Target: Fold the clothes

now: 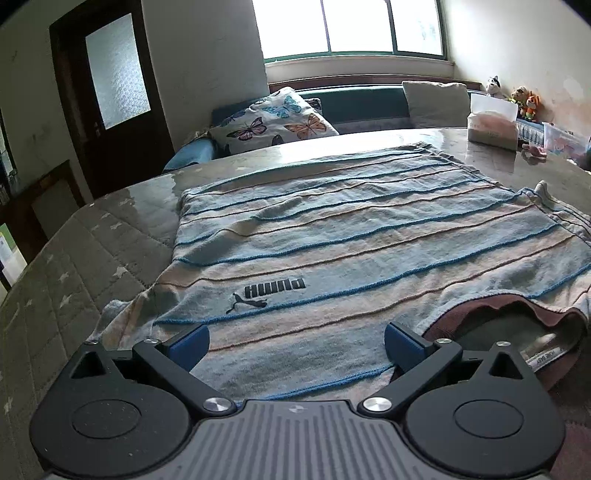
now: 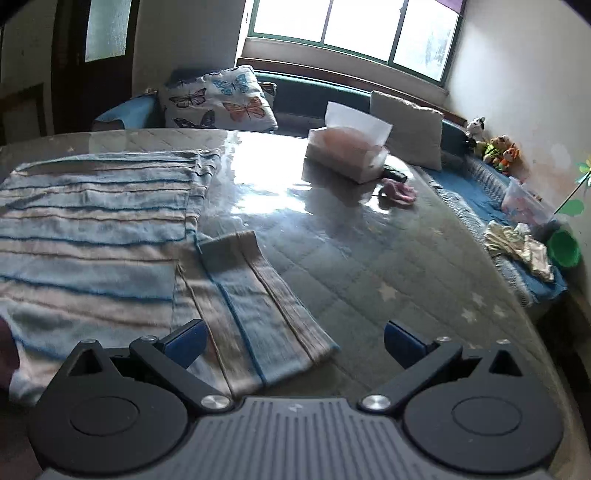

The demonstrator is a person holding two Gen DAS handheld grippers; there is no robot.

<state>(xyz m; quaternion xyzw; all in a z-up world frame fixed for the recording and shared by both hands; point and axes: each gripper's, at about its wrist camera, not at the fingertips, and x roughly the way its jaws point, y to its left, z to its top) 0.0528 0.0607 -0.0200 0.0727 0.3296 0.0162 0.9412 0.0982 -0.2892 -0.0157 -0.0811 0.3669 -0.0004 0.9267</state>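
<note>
Striped shirt (image 1: 332, 236) lies flat, unfolded, on bench (image 2: 369, 266); sleeve (image 2: 258, 306) spread beside shirt body. Left gripper (image 1: 295, 345), right gripper (image 2: 295, 343): jaws released, empty. Folding remains.

Right gripper (image 2: 293, 341) low over the table (image 2: 369, 266), blue fingers (image 2: 186, 341) spread wide, nothing between them. Striped shirt (image 2: 92, 236) spread flat at left — one sleeve (image 2: 258, 310) lying outward across the quilted cover, its cuff end just ahead of the left finger. Tissue box (image 2: 345, 155) well beyond, near the table's far edge, a small pink item (image 2: 400, 192) just beside it. Butterfly pillow (image 2: 221, 98) and grey cushion (image 2: 406, 129) on the bench under the window (image 2: 351, 26). Plush toys (image 2: 495, 146) along the right wall — green bowl (image 2: 563, 247) and crumpled cloth (image 2: 521, 247) nearer.
</note>
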